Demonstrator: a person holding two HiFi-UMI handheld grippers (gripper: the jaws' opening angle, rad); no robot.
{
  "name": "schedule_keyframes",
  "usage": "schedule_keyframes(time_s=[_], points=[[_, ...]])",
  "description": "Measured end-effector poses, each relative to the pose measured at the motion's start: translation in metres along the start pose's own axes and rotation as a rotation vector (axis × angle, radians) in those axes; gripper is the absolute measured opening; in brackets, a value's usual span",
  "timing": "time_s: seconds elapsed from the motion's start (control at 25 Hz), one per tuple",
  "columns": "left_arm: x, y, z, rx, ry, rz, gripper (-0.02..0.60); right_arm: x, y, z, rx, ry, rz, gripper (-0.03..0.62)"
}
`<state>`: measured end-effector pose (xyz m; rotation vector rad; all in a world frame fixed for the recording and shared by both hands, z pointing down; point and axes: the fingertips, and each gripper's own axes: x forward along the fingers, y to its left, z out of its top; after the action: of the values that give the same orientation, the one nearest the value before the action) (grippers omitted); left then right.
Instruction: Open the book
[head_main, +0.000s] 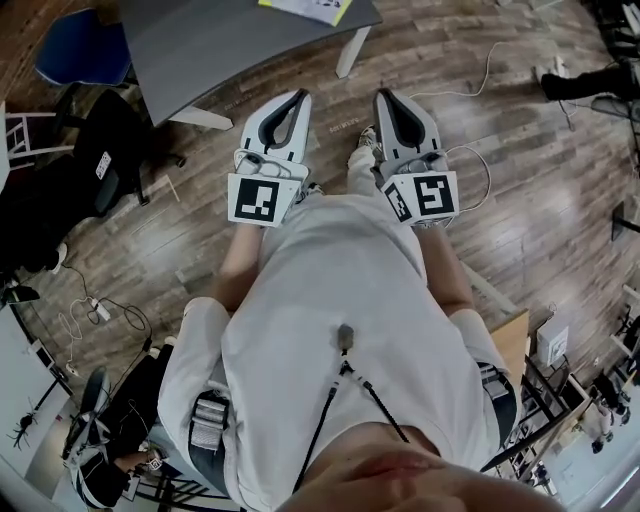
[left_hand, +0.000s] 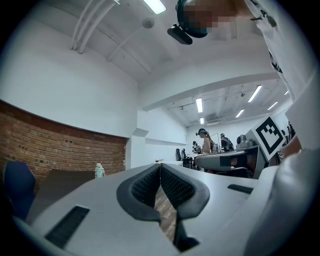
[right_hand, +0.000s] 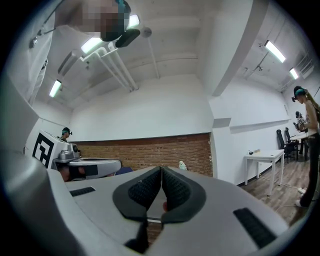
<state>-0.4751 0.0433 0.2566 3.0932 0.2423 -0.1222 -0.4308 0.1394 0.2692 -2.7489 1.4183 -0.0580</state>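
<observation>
L claw (head_main: 298, 97), R claw (head_main: 386, 96): jaws together, nothing held, level above floor (head_main: 500, 170). Book (head_main: 312, 8), prob. yellow-edged item, on grey bench (head_main: 220, 50) ahead, well apart. Risk: closed tips shove it off corner.

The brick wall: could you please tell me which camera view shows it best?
The right gripper view: the brick wall spans the middle, facing the camera. The left gripper view shows it slanting along the left side. The head view looks down at the floor and shows none of it.

Grey table (head_main: 200, 50) ahead, chair (head_main: 100, 160) left; open floor (head_main: 520, 200) right.
</observation>
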Motion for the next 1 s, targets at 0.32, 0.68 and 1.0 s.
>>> schedule_keyframes(time_s=[0.32,0.68,1.0], points=[[0.072,0.015,-0.014,0.007,0.019,0.019,0.025,0.047,-0.062,-0.008,0.027,0.036,0.009,0.037],[0.173,0.020,-0.014,0.010,0.019,0.073,0.025,0.098,-0.147,0.000,0.033,0.060,0.070,0.037],[0.256,0.009,-0.020,0.036,0.040,0.137,0.025,0.127,-0.233,0.002,0.053,0.085,0.106,0.037]])
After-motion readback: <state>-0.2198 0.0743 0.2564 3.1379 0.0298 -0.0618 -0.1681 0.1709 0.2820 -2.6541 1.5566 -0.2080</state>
